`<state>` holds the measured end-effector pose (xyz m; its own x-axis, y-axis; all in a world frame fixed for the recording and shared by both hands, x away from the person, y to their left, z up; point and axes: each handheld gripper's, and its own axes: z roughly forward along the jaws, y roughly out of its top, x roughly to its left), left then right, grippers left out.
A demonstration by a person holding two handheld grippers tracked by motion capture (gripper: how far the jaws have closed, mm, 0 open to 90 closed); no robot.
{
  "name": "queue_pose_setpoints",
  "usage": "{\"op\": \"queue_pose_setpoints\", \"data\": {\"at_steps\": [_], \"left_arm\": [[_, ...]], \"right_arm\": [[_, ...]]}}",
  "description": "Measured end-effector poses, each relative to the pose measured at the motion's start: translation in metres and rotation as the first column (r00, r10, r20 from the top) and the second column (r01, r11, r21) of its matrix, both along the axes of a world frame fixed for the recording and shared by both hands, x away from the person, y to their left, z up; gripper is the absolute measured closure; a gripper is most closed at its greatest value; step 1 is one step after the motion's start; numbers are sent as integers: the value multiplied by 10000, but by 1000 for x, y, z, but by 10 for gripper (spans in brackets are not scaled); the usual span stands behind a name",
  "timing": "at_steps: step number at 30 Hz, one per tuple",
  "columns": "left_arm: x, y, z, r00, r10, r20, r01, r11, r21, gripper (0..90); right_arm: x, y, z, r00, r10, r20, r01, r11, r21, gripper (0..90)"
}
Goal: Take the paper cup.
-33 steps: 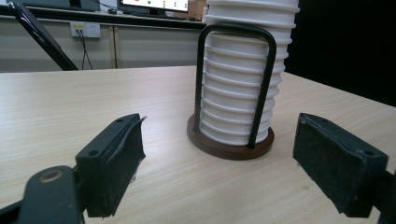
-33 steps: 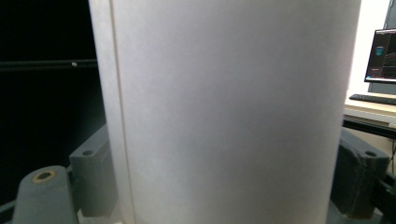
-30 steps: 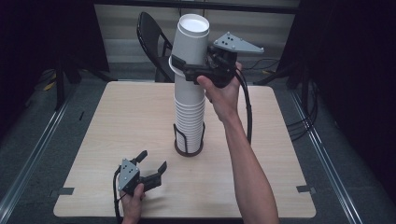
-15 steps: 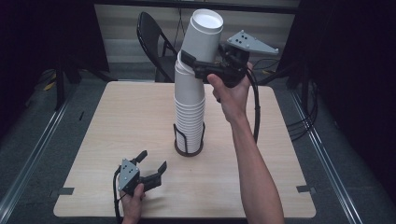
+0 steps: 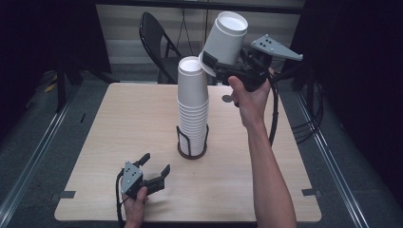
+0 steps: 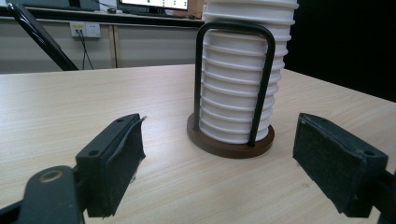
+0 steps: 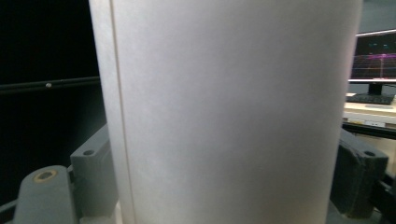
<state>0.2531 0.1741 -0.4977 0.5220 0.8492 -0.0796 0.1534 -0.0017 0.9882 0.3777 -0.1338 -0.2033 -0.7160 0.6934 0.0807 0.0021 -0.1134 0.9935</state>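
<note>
Holding a single white paper cup upside down and tilted in our right gripper, we have it lifted clear, up and to the right of the tall cup stack, whose base sits in a black wire holder near the middle of the table. In the right gripper view the cup's wall sits between the jaws, which pinch it from both sides. To do this step well, we judge the grip should stay light enough not to crush the thin paper, and the cup should travel well wide of the stack top so nothing topples. Our left gripper rests low at the near left of the table with its jaws spread and nothing between them; its own view looks straight at the holder and could steady it if needed. We work on a pale wood-grain table with rounded corners. A black folding chair stands at the far side, and the surroundings are dark.
</note>
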Motion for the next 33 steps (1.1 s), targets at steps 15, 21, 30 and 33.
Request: {"op": "queue_pose_setpoints", "data": {"at_steps": [15,21,30,33], "left_arm": [[1,0,0,10000,43,-74,-43,10000,22,157],[2,0,0,9997,137,-185,-137,9999,-50,159],[1,-1,0,9997,178,-150,-177,9998,36,182],[2,0,1,9996,173,-210,-172,9998,44,181]], "right_arm": [[-7,-32,-18,9967,-646,-490,651,9978,88,146],[-10,-43,-34,9925,-837,-891,845,9964,54,147],[-16,-50,-66,9850,-765,-1548,778,9970,23,149],[-17,-50,-72,9839,-684,-1652,688,9976,-33,149]]}}
